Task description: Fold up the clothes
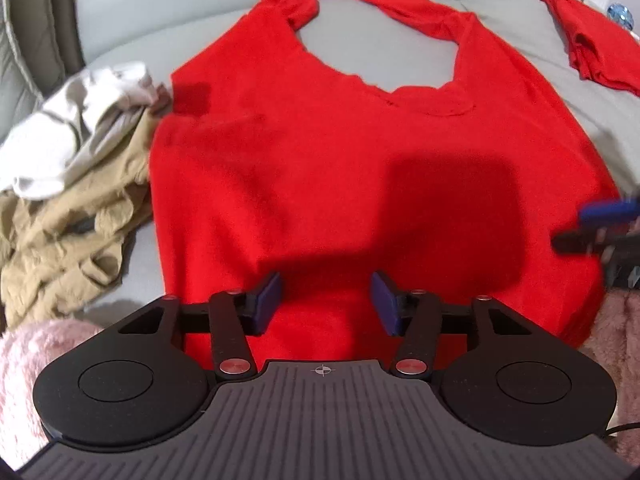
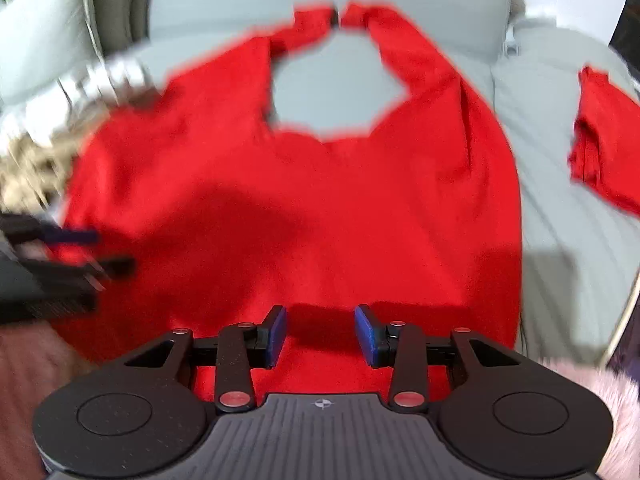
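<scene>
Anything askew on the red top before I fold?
Mostly flat, but the red top's two straps are twisted and bunched at the far end. A crumpled tan and white pile touches its left edge.

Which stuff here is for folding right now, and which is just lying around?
For the job: red top, spread flat; left gripper and right gripper, jaws open.

Lying about: tan and white clothes pile, small red garment.

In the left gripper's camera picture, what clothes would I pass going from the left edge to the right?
White garment lying on a crumpled tan garment → big red top spread flat → smaller folded red garment at the far right.
</scene>
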Action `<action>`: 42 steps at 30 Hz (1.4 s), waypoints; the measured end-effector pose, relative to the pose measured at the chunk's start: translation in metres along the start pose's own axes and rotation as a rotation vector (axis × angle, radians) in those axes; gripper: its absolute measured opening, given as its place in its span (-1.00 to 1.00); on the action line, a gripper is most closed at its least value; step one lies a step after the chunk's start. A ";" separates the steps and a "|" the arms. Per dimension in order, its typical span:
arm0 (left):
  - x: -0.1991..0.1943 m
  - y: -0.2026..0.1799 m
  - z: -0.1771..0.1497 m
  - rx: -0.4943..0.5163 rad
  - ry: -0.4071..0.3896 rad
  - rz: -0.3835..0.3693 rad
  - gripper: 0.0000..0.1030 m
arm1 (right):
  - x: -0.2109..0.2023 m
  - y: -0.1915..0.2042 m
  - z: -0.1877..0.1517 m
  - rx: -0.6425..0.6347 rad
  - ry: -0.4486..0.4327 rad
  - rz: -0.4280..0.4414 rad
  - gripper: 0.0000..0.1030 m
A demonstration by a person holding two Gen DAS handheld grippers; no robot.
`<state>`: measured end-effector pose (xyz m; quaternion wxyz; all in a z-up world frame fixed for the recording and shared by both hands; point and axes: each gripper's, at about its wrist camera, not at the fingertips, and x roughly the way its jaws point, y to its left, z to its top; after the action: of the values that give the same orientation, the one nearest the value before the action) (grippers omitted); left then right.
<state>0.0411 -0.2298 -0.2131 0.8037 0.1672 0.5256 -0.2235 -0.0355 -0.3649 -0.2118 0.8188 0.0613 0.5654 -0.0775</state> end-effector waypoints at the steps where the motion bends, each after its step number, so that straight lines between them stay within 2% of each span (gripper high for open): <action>1: 0.000 0.001 -0.001 -0.004 0.034 0.018 0.15 | 0.000 -0.002 -0.001 0.011 0.020 -0.004 -0.24; 2: 0.000 0.002 -0.002 -0.008 0.068 0.035 0.23 | 0.000 -0.007 -0.002 0.043 0.096 -0.030 -0.23; 4: -0.001 0.003 -0.004 -0.019 0.109 0.054 0.28 | 0.002 -0.010 -0.008 0.054 0.148 -0.065 -0.22; 5: -0.003 0.007 -0.006 -0.047 0.160 0.068 0.24 | -0.001 -0.016 -0.015 0.075 0.155 -0.064 -0.23; 6: -0.004 0.008 -0.006 -0.046 0.180 0.084 0.12 | -0.005 -0.018 -0.016 0.088 0.140 -0.045 -0.22; 7: -0.009 0.007 -0.008 -0.032 0.180 0.099 0.09 | -0.011 -0.019 -0.017 0.103 0.118 -0.024 -0.21; 11: -0.032 0.004 0.002 -0.040 0.094 0.037 0.12 | -0.036 -0.022 -0.014 0.127 -0.003 0.032 -0.15; 16: -0.057 0.003 0.046 -0.077 -0.060 -0.065 0.14 | -0.045 -0.032 0.000 0.160 -0.093 0.049 -0.15; 20: -0.048 0.011 0.085 -0.096 -0.133 -0.131 0.17 | -0.049 -0.044 0.021 0.160 -0.163 0.048 -0.16; 25: -0.004 0.012 0.158 -0.158 -0.258 -0.205 0.18 | -0.046 -0.057 0.090 0.081 -0.314 0.064 -0.17; 27: 0.016 0.007 0.184 -0.188 -0.305 -0.216 0.18 | -0.034 -0.055 0.137 -0.007 -0.389 0.033 -0.18; 28: 0.034 0.003 0.207 -0.217 -0.332 -0.227 0.18 | -0.027 -0.054 0.160 -0.049 -0.420 0.015 -0.18; 31: 0.076 0.009 0.250 -0.243 -0.378 -0.248 0.16 | 0.000 -0.049 0.219 -0.148 -0.462 -0.045 -0.19; 34: 0.106 0.027 0.265 -0.245 -0.440 -0.245 0.14 | 0.031 -0.040 0.278 -0.264 -0.500 -0.085 -0.27; 35: 0.114 0.032 0.267 -0.271 -0.418 -0.228 0.10 | 0.047 -0.032 0.303 -0.334 -0.507 -0.097 -0.28; 37: 0.129 0.043 0.272 -0.338 -0.371 -0.203 0.09 | 0.070 -0.020 0.332 -0.435 -0.503 -0.109 -0.26; 38: 0.138 0.057 0.274 -0.419 -0.352 -0.220 0.09 | 0.090 -0.010 0.352 -0.520 -0.492 -0.119 -0.26; 40: 0.139 0.066 0.275 -0.453 -0.358 -0.225 0.09 | 0.127 0.006 0.381 -0.668 -0.467 -0.159 -0.26; 42: 0.139 0.075 0.275 -0.478 -0.372 -0.223 0.09 | 0.147 0.013 0.394 -0.735 -0.440 -0.195 -0.26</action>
<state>0.3410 -0.3305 -0.2305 0.8730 -0.1288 0.4223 -0.2072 0.3792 -0.4349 -0.2105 0.8761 -0.3057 0.3706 0.0404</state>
